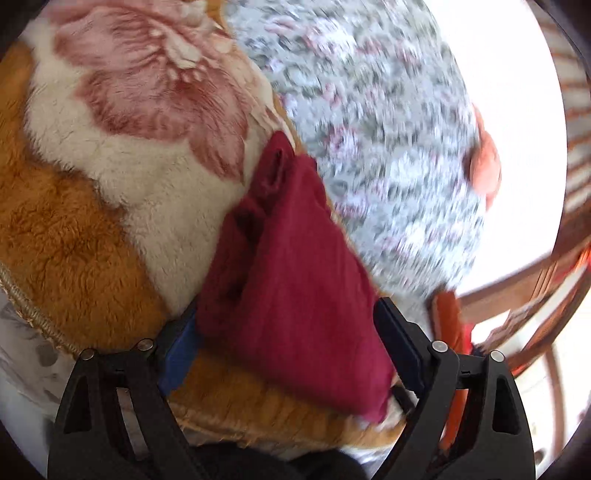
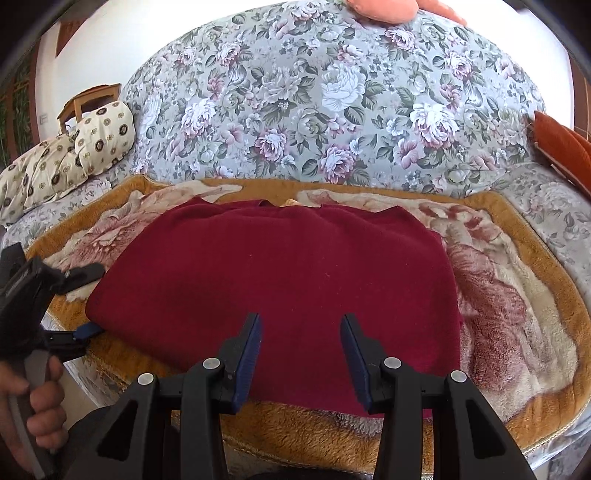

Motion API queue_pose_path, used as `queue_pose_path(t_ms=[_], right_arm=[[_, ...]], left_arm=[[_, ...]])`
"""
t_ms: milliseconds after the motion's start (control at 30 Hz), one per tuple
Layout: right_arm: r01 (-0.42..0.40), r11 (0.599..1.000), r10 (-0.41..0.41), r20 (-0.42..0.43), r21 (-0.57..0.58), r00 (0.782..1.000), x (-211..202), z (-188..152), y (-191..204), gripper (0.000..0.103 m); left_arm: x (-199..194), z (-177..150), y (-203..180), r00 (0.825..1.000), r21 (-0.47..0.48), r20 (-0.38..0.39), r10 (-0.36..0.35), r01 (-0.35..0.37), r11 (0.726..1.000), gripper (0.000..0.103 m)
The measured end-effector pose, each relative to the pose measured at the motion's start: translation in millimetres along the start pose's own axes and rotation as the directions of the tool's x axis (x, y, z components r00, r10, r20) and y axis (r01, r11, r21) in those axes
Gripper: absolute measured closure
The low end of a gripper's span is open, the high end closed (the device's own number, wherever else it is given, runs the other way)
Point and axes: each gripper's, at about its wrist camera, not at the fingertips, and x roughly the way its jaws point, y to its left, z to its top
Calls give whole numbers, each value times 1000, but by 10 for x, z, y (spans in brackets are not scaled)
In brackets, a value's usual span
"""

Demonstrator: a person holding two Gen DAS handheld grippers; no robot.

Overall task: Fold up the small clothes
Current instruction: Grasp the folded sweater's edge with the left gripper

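Note:
A dark red garment [image 2: 280, 280] lies spread on a plush orange and cream blanket [image 2: 517, 302] on a floral sofa. My right gripper [image 2: 301, 354] is open and hovers just above the garment's near edge, holding nothing. In the left wrist view, my left gripper [image 1: 288, 347] has its jaws wide apart around a corner of the red garment [image 1: 288, 280], with the cloth lying between the blue pads. The left gripper also shows at the left of the right wrist view [image 2: 79, 302], at the garment's left corner, held by a hand.
The floral sofa back [image 2: 332, 110] rises behind the blanket. Cream patterned pillows [image 2: 66, 155] lie at the left. An orange cushion [image 2: 565, 147] sits at the right and another orange cushion [image 2: 384, 9] on top of the sofa back. Wooden furniture [image 1: 554, 258] stands at the right.

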Motion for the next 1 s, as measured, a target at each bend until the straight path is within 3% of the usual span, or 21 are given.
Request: queue_pose_path(t_ms=[100, 200, 233, 267, 567, 600, 633, 700, 800, 900, 1000], right_arm=[[1, 1000, -1, -1, 2, 1000, 3, -1, 2, 61], [-4, 1000, 4, -7, 5, 1000, 6, -3, -6, 61], [-5, 1000, 5, -8, 7, 1000, 8, -3, -17, 61], [-7, 1000, 7, -8, 11, 1000, 9, 0, -28, 61], [-12, 1000, 12, -17, 17, 1000, 23, 13, -43, 61], [-9, 1000, 9, -21, 12, 1000, 24, 18, -28, 61], [-8, 1000, 8, -25, 6, 1000, 20, 43, -14, 61], [-88, 996, 88, -17, 5, 996, 2, 183, 17, 61], [-265, 964, 263, -45, -34, 964, 119, 705, 214, 60], [-435, 899, 437, -145, 44, 888, 498, 1180, 418, 59], [-502, 852, 523, -255, 149, 813, 1079, 1554, 750, 58]], left_arm=[[12, -4, -59, 1000, 18, 3, 25, -25, 1000, 12], [-3, -25, -93, 994, 23, 22, 104, -105, 994, 42], [3, -33, -102, 987, 26, 31, 155, -156, 987, 59], [7, -46, -98, 983, 27, 38, 180, -181, 983, 66], [38, -98, -138, 959, 77, 89, 268, -275, 958, 68], [35, -97, -153, 958, 86, 96, 269, -277, 957, 73], [29, -104, -171, 957, 99, 105, 272, -282, 954, 85], [26, -120, -211, 953, 116, 116, 280, -293, 949, 88], [15, -147, -262, 948, 141, 136, 289, -307, 941, 88], [39, -153, -269, 946, 151, 133, 296, -314, 937, 88], [65, -133, -194, 951, 128, 105, 291, -303, 944, 88]])
